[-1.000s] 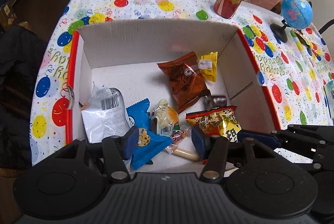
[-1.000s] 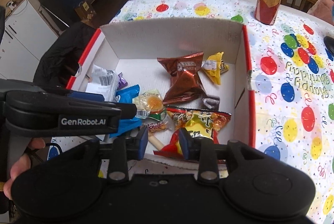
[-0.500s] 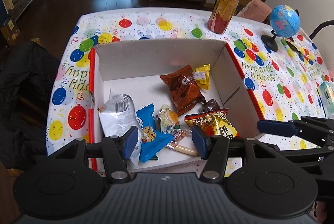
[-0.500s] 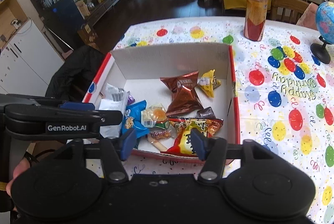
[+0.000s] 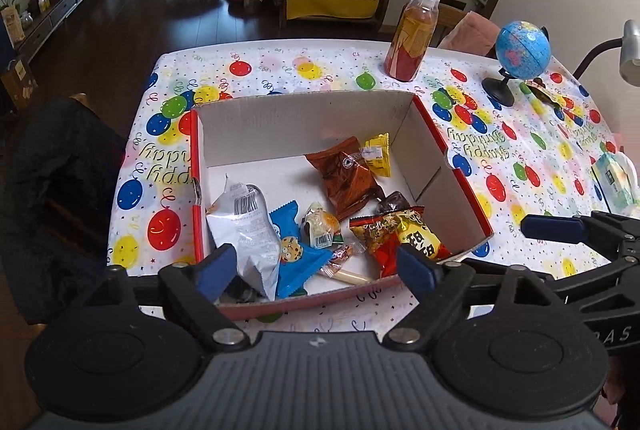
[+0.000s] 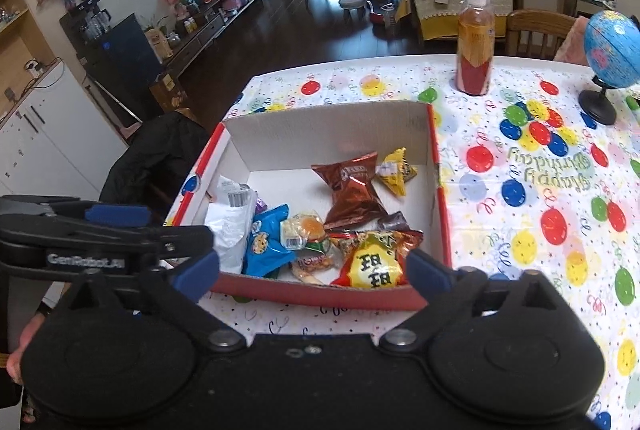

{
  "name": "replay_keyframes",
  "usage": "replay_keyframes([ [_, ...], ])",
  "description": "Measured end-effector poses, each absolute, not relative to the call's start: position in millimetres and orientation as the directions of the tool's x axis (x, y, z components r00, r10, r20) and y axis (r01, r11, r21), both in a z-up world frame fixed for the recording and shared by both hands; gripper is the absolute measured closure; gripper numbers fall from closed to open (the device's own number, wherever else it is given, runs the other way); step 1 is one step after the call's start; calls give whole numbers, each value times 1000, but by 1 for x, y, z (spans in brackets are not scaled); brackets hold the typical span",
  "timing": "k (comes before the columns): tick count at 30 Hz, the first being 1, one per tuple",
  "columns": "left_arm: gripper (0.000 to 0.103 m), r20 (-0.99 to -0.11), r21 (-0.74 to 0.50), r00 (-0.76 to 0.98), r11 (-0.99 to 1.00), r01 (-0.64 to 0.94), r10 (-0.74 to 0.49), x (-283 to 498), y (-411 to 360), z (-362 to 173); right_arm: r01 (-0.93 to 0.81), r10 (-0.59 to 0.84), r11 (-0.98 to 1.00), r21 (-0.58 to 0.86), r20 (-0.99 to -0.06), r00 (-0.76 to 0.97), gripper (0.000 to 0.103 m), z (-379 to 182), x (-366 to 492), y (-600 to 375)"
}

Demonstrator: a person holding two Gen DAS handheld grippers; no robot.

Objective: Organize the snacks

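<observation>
A cardboard box [image 5: 304, 125] with a red rim holds several snacks: a brown packet [image 5: 348, 173], a small yellow packet [image 5: 378, 153], a white bag [image 5: 248, 226], a blue cookie packet [image 5: 294, 250] and a red-and-yellow bag [image 5: 404, 234]. My left gripper [image 5: 316, 268] hovers above the box's near edge; its jaws are opening and nothing is between them. In the right wrist view the same box [image 6: 332, 133] lies ahead. My right gripper [image 6: 312, 272] hangs over its near rim, jaws also opening wide and empty. The red-and-yellow bag [image 6: 372, 262] lies just beyond it.
An orange drink bottle [image 5: 412, 37] and a blue globe [image 5: 522, 49] stand at the table's far side. A tissue pack [image 5: 616, 177] lies at the right. A dark jacket [image 5: 52, 189] hangs on a chair to the left of the balloon tablecloth [image 5: 520, 157].
Both grippers have drawn back and risen away from the box, so more of the table and room shows. Both pairs of jaws have spread much wider. The snacks lie as before.
</observation>
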State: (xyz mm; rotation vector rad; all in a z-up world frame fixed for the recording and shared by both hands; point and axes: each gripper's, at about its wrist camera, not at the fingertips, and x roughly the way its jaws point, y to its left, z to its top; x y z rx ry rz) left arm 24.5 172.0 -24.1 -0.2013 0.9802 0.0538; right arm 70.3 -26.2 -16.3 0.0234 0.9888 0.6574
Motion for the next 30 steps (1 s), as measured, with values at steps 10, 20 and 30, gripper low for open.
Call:
replay_keyframes([
  [10,3,-814,-151,579,978,-144,-40,2,173,-21,-483,533,821,306,-714,454,0,-16,50,-42],
  [20,3,-785,-136,619,973,-188,9,-17,167,-14,-491,560,811,317,-663,497,0,-9,40,-47],
  [30,3,-758,-136,650,964,-227,46,-23,166,-8,-479,529,832,279,-657,537,0,-5,35,-43],
])
